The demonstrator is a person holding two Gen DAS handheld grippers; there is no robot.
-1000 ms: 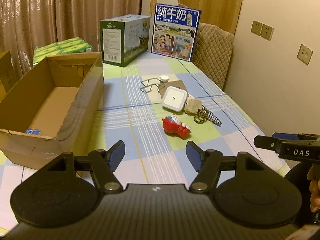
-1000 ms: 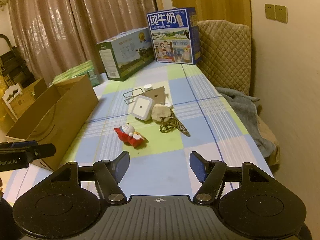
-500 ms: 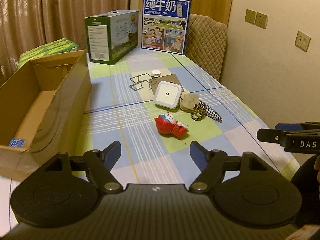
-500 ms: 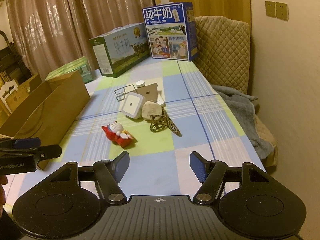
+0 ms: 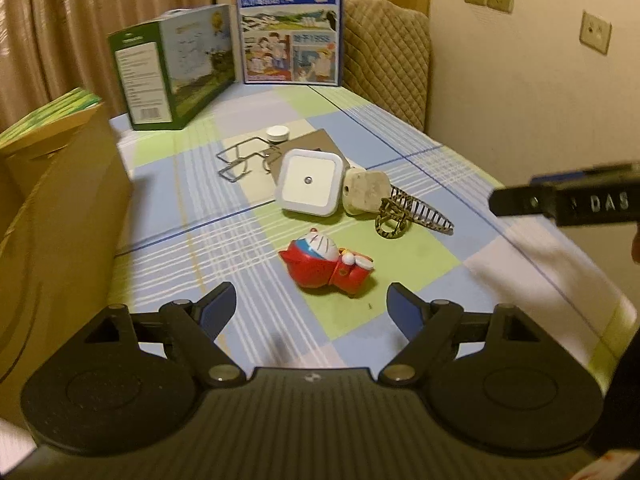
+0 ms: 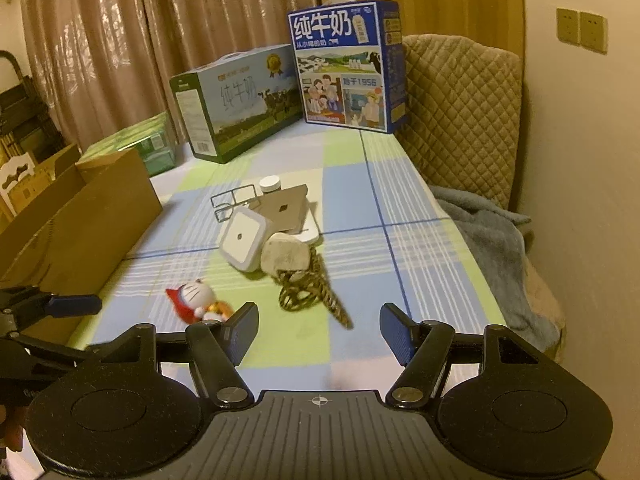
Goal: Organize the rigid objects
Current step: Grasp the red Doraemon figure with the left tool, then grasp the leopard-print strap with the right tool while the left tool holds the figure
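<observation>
A red and blue cat figurine (image 5: 326, 262) lies on its side on the checked tablecloth, just beyond my left gripper (image 5: 310, 310), whose jaws are opening with nothing between them. Behind it sit a white square night light (image 5: 310, 182), a pale stone-like block (image 5: 366, 192), a patterned hair clip (image 5: 412, 218), a wire rack (image 5: 240, 160) and a white cap (image 5: 278, 134). My right gripper (image 6: 318, 332) stands open and empty, short of the hair clip (image 6: 310, 294); the figurine (image 6: 196, 300) lies by its left fingertip. A cardboard box (image 5: 60, 216) stands at the left.
Two milk cartons, a green one (image 5: 176, 68) and a blue one (image 5: 290, 24), stand at the table's far end. A quilted chair (image 6: 460, 120) with a grey blanket (image 6: 488, 240) lines the right edge beside the wall. Green packs (image 6: 136, 148) lie beyond the cardboard box (image 6: 80, 228).
Both grippers have come forward and down toward the pile of objects. The left jaws have spread wider. The right jaws keep the same gap.
</observation>
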